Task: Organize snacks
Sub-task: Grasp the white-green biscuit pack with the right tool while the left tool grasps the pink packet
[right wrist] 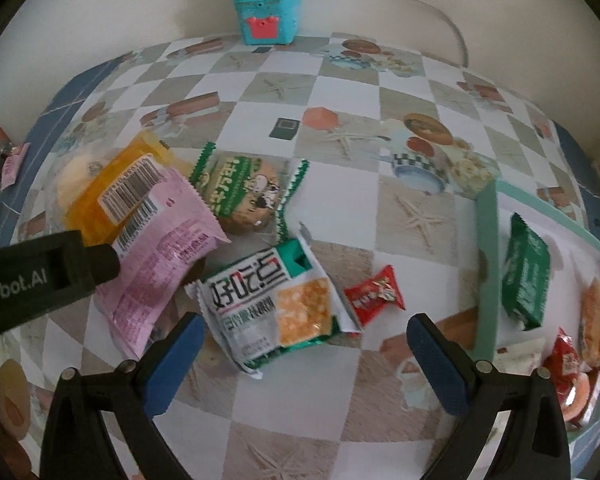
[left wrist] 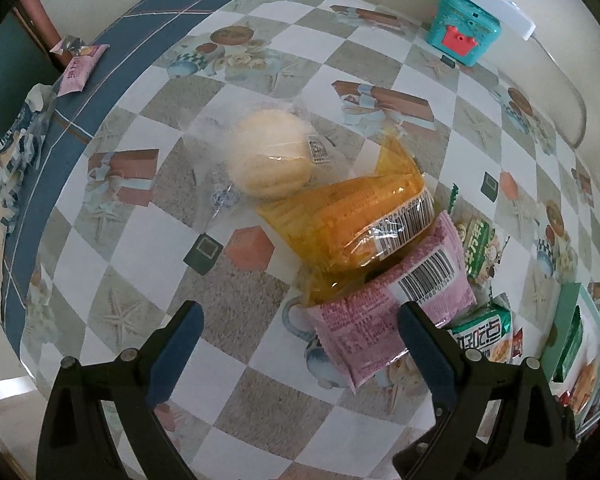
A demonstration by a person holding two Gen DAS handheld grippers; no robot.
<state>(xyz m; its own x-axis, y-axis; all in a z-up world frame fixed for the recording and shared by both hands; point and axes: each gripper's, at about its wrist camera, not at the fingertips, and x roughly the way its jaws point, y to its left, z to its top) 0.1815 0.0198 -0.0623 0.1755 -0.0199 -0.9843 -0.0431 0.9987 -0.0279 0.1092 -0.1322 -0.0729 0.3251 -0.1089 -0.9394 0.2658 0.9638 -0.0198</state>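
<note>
A pile of snacks lies on the checkered tablecloth. In the left wrist view: a pale round bun in clear wrap (left wrist: 270,152), an orange packet (left wrist: 352,220), a pink packet (left wrist: 384,320). My left gripper (left wrist: 300,344) is open above the cloth, its right finger over the pink packet. In the right wrist view: the pink packet (right wrist: 160,256), orange packet (right wrist: 112,196), a green-edged biscuit packet (right wrist: 244,192), a white-green cracker packet (right wrist: 272,304), a small red candy (right wrist: 376,294). My right gripper (right wrist: 304,354) is open just in front of the cracker packet.
A mint-green tray (right wrist: 486,264) at the right holds a dark green packet (right wrist: 526,276) and other snacks. A teal toy box (right wrist: 266,20) stands at the back by the wall. A pink packet (left wrist: 80,68) and crumpled wrappers (left wrist: 20,136) lie at the table's far left edge.
</note>
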